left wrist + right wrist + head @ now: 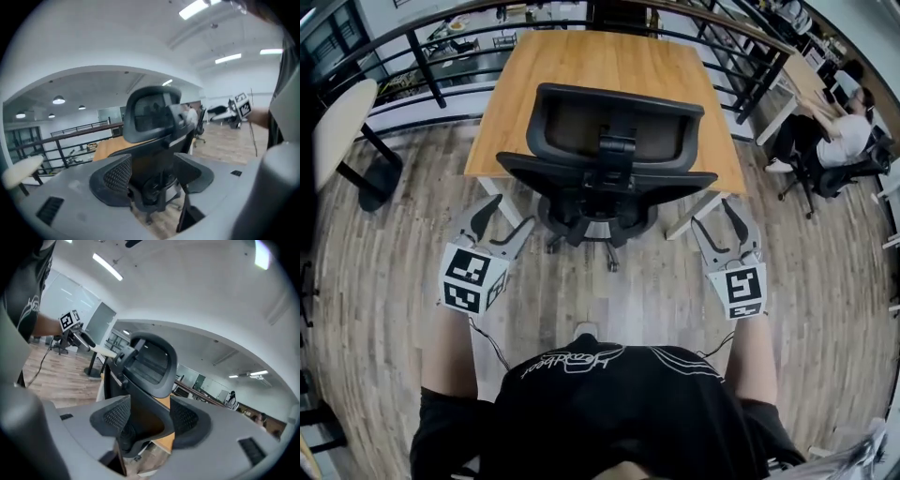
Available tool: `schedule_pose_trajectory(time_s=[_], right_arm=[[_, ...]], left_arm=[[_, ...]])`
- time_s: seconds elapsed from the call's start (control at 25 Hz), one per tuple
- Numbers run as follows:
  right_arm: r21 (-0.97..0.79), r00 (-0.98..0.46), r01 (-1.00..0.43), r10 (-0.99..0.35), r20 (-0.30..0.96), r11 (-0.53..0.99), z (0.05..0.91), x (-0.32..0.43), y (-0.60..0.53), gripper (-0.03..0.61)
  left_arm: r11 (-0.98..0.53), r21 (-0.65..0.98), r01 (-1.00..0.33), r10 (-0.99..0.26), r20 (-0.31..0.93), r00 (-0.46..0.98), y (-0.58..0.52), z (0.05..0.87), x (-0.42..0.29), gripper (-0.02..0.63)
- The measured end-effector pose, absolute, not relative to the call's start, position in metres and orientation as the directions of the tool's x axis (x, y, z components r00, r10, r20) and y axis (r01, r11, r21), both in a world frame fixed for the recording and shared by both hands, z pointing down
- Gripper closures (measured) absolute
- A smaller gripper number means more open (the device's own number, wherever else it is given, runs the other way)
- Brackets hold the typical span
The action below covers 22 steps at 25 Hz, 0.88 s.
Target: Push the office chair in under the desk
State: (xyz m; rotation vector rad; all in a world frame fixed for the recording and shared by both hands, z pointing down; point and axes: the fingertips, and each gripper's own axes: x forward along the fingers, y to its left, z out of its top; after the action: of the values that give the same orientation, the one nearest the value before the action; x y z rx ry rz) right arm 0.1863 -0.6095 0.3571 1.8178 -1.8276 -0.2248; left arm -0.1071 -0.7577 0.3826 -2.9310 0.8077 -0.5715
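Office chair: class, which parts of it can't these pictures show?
- Seat: head view, hidden by the office chair backrest and the desk top.
- Castors: head view, mostly under the chair; gripper views, partly blocked by the left gripper and right gripper bodies.
- Desk's far legs: head view, under its top.

A pale wood-plank floor (825, 281) runs to a black railing (427, 75) under a white ceiling (117, 42) with strip lights (228, 58).

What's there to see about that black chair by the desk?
The chair is black, plastic-looking, with a mesh headrest, a curved back and a wheeled star base. It stands upright on the wood floor at the desk's near edge, back toward the person. Left gripper and right gripper are clear of it.
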Motion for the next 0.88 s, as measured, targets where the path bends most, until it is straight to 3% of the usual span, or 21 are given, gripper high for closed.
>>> schedule_pose_trajectory(time_s=[0.16,0.36,0.4,0.48,0.88], right_arm=[[0.323,-0.041,-0.939,-0.968,0.247,0.122,0.34,0.154,-0.564,0.305],[0.168,-0.182,-0.961,-0.962,0.204,0.218,0.328,0.113,-0.513,0.317],[0.132,-0.218,-0.96,-0.956,0.195,0.246,0.328,0.103,-0.501,0.34],[0.044,-0.303,-0.948,-0.935,0.182,0.316,0.332,0.082,-0.474,0.458],[-0.15,-0.546,-0.833,-0.835,0.073,0.532,0.313,0.005,-0.361,0.52]], left_arm=[[-0.894,0.067,-0.442,-0.424,0.185,0.886,-0.672,0.332,-0.085,0.344],[-0.907,0.249,-0.338,-0.331,0.073,0.941,-0.592,0.314,-0.073,0.425],[-0.906,0.285,-0.312,-0.306,0.067,0.95,-0.576,0.315,-0.071,0.433],[-0.9,0.351,-0.259,-0.252,0.066,0.965,-0.542,0.32,-0.064,0.446],[-0.922,0.364,-0.13,-0.157,-0.045,0.987,-0.401,0.294,-0.062,0.577]])
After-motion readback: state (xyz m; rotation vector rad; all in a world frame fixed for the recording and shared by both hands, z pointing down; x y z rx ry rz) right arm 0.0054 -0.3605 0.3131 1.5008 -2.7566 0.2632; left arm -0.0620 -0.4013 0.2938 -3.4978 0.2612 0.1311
